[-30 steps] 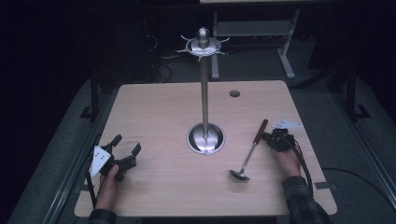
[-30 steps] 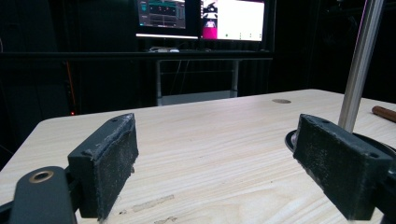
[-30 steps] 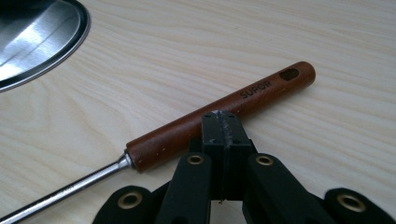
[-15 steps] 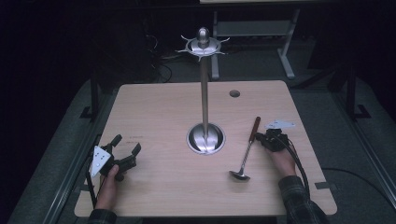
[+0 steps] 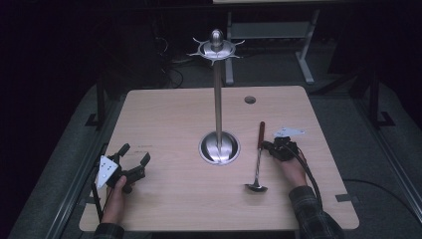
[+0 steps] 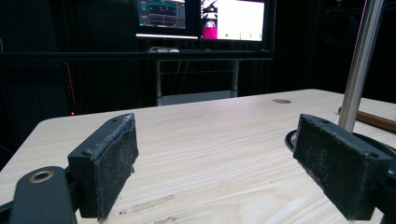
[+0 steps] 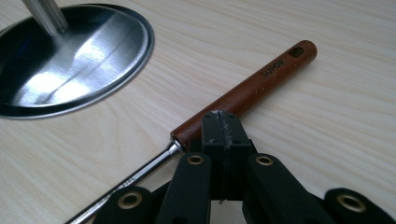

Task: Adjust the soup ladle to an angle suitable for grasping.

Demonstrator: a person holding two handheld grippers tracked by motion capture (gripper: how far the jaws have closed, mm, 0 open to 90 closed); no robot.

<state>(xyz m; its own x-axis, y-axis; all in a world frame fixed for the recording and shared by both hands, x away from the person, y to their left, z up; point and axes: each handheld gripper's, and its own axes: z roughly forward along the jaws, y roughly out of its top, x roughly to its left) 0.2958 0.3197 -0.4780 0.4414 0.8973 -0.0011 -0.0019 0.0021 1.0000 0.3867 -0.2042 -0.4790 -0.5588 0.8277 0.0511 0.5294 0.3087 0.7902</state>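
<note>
From my right gripper [image 7: 222, 122] view the jaws sit pressed together, and they hide where they meet the ladle [image 5: 258, 162]; I can't tell whether they pinch it. The ladle has a brown wooden handle [image 7: 247, 95], a steel shaft and a small bowl [image 5: 256, 187], lying flat right of the stand's base [image 5: 219, 147]. My left gripper [image 5: 135, 160] rests released near the table's [image 5: 174, 114] left edge.

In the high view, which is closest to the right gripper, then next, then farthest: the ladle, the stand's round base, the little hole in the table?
1. Ladle: touching the right gripper, at its handle.
2. Stand's round base: mid-table, to its left.
3. Little hole: near the far edge.
</note>
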